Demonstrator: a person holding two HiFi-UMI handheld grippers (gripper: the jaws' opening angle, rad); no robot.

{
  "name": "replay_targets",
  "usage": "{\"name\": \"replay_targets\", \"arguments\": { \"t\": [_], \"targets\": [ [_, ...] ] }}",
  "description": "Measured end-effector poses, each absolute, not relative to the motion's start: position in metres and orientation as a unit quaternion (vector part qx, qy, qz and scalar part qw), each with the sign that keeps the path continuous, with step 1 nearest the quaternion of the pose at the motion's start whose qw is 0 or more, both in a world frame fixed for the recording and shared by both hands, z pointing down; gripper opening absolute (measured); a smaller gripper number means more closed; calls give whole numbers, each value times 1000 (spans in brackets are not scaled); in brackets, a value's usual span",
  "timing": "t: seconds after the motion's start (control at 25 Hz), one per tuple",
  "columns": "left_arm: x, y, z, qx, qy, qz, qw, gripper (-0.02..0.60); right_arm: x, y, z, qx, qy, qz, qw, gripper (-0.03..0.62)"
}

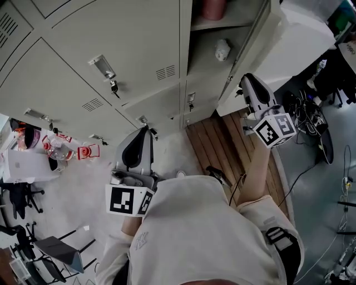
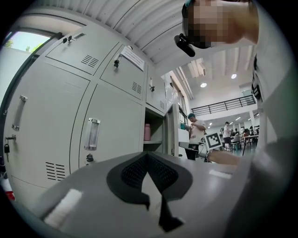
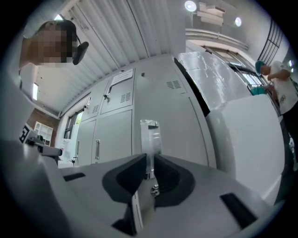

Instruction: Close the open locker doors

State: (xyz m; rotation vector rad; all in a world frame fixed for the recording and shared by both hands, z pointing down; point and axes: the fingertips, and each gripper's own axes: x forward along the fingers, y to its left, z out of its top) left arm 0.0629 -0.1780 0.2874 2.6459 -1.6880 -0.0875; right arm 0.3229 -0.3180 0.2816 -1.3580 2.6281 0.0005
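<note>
The right gripper [image 1: 249, 83] has its jaws clenched on the handle [image 3: 150, 135] of the open locker door [image 1: 253, 47] (swung wide, beside closed lockers). The left gripper [image 1: 142, 133] hangs lower, jaws together on nothing.

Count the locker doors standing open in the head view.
1: the open door at the upper right, beside the right gripper. Others may lie outside the frame.

Head view's top edge cuts off the pink bottle [image 1: 213, 8] and the open locker door [image 1: 253, 50]
</note>
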Motion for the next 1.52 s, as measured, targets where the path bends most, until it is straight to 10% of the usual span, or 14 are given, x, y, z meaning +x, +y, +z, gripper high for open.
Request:
{"name": "replay_targets", "arguments": {
  "t": [1.52],
  "targets": [
    [16,-181,291,805,-593,-18,0,8,234,-383,276,-375,924,0,72,78]
  ]
}}
